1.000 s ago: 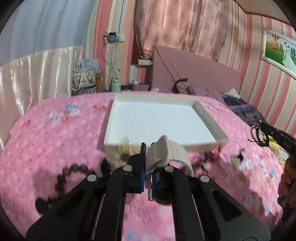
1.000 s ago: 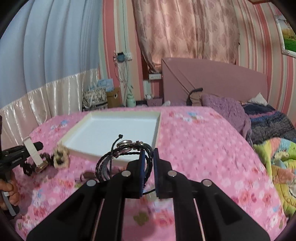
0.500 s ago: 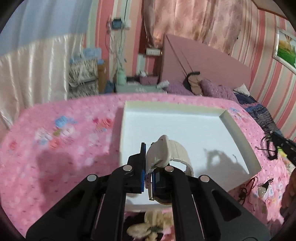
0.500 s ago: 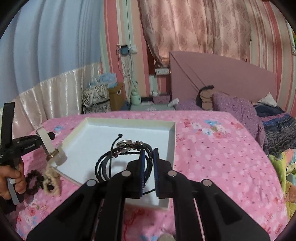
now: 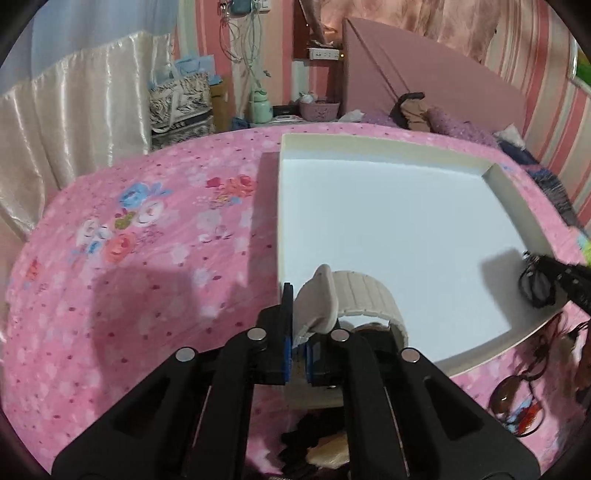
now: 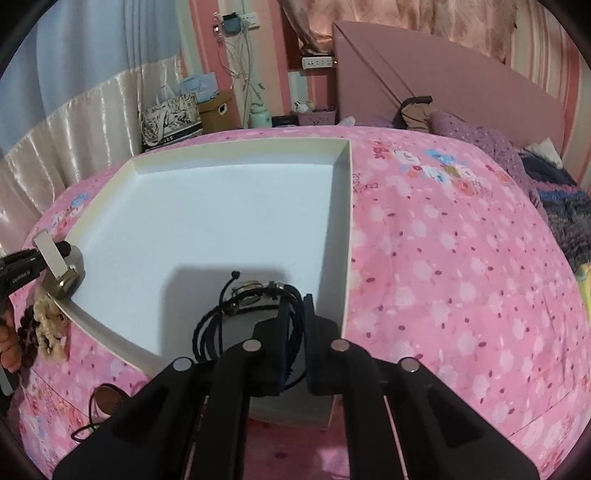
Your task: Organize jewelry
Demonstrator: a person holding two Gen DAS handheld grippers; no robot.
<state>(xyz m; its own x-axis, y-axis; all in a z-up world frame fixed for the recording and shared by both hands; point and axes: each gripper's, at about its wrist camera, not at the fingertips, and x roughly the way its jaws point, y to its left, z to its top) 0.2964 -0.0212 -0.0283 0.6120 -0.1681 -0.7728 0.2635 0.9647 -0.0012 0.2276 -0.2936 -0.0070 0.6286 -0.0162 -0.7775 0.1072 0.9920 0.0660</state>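
both grippers over the white tray

left gripper (image 5: 297,328) is clamped on a cream watch (image 5: 354,302), right gripper (image 6: 295,314) pinches a bundle of black cords (image 6: 236,314) (both above the tray (image 6: 221,155) on the pink bedspread (image 6: 443,266)).

A bed (image 6: 461,258) under a pink flowered cover fills the foreground, with a mauve headboard (image 6: 443,74) at its far end and purple pillows (image 6: 476,140) below it. The walls (image 5: 517,66) carry pink and cream stripes, and a rose patterned curtain (image 6: 406,18) hangs behind the headboard. On the left hang cream satin drapes (image 5: 74,110) under pale blue fabric. A patterned bag (image 6: 170,118), a cardboard box (image 6: 218,110) and a green bottle (image 5: 260,109) stand in the far corner below a wall socket (image 5: 323,54) and dangling cables.
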